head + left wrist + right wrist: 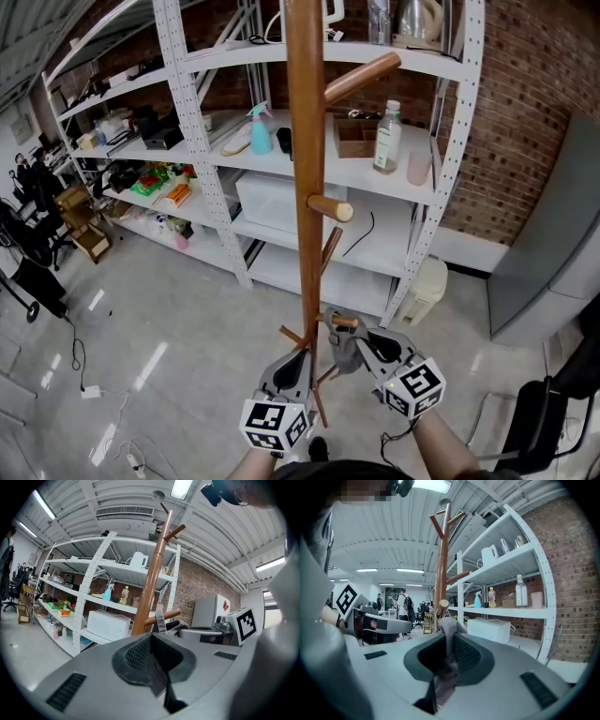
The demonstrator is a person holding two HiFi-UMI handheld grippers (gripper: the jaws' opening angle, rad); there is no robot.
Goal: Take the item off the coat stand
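The wooden coat stand (305, 187) rises straight ahead of me, with several pegs. A grey fabric strap (345, 349) hangs over a short low peg (343, 322). My right gripper (361, 345) is just right of the pole, shut on that strap. In the right gripper view the grey strap (447, 637) runs from the peg tip (442, 604) down between the jaws of my right gripper (449, 651). My left gripper (296, 364) sits close to the pole's left side, shut with nothing in it. From the left gripper view, the strap (160, 619) drapes over the peg beyond my left gripper (152, 667).
A white metal shelving unit (202, 178) stands behind the stand, holding a blue spray bottle (260, 131), a clear bottle (386, 139), boxes and a white bin (281, 202). A brick wall (525, 112) is at the right. Cables lie on the grey floor (141, 337).
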